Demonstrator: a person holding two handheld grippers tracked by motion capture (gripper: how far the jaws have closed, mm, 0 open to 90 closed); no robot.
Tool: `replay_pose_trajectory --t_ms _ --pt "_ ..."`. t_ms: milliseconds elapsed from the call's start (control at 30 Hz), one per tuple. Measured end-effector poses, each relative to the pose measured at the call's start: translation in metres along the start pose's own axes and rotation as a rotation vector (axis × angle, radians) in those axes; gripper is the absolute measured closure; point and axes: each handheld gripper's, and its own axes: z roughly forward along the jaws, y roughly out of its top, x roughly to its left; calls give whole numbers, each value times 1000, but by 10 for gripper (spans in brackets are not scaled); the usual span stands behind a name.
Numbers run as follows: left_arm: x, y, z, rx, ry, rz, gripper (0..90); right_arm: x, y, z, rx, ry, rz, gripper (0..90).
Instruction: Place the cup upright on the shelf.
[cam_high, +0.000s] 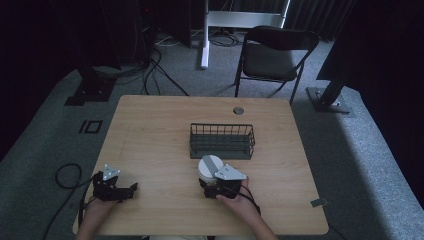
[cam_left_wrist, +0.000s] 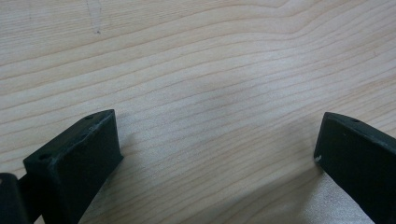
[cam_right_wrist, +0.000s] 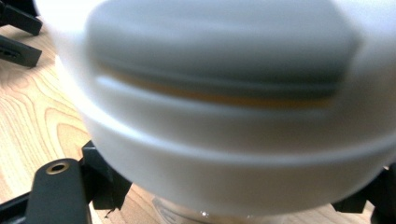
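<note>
A white round container (cam_high: 209, 166) with a grey top stands on the wooden table (cam_high: 150, 130) just in front of a dark wire basket (cam_high: 222, 150). My right gripper (cam_high: 211, 183) is shut on the container from the near side. In the right gripper view the white container (cam_right_wrist: 224, 93) looms blurred and very close, with my right gripper (cam_right_wrist: 224, 196) holding it low between its black jaws. My left gripper (cam_high: 129, 190) rests at the table's near left, pointing right. In the left gripper view my left gripper (cam_left_wrist: 217, 135) is open over bare wood, with nothing between its jaws.
A round cable grommet (cam_high: 238, 110) sits in the table's far edge. Beyond the table stand a black folding chair (cam_high: 272, 55) and stand bases on the grey carpet. Cables trail on the floor at the left.
</note>
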Motion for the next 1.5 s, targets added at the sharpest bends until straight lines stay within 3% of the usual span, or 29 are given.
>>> replay_pose_trajectory --t_ms 167,467,767,1167,1500 --pt "0 0 0 0 1 -1 5 -4 9 -8 -10 3 27 183" --pt "0 0 0 -1 1 -4 5 -12 29 -21 -43 -14 15 184" --pt "0 0 0 -2 2 -5 5 -22 47 -29 -79 -38 32 184" --pt "0 0 0 -3 3 -6 5 -47 77 -30 -157 -137 87 184" --pt "0 0 0 -1 3 -4 5 -66 99 -22 -180 -229 116 184"
